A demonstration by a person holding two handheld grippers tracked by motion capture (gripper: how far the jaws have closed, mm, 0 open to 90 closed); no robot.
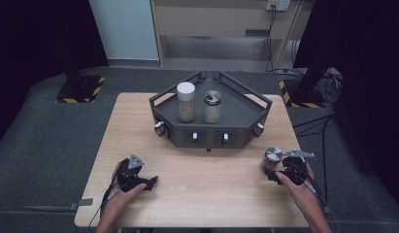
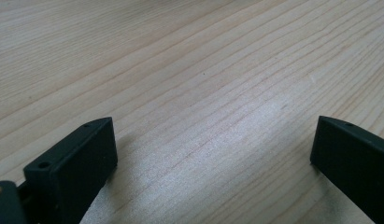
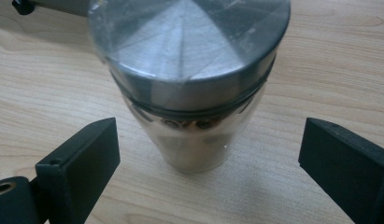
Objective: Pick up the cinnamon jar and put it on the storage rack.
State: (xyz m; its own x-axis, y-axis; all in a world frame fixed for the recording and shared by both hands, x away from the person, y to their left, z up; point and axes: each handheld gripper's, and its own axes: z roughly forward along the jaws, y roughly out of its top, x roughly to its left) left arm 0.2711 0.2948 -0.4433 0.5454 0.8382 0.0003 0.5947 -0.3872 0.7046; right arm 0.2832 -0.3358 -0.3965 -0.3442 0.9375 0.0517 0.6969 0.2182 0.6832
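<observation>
A: Right gripper (image 3: 208,154) is at the shaker jar (image 3: 192,88), jaws spread wide either side of it, not touching the glass.

B: What does the jar look like?

A: Clear glass body, brushed metal cap with a dark ring under it, pale powder low inside. It stands upright on the tabletop (image 1: 211,189), right between that gripper's jaws.

B: And the left gripper (image 1: 151,182)?

A: Also wide, nothing between the jaws, just bare wood in front of it.

B: Count them for me.

A: Three jars: this one, plus two beyond the grippers on the dark tray (image 1: 241,114), a white-capped jar (image 1: 186,102) and a metal-capped jar (image 1: 212,107). One tray, two grippers.
</observation>
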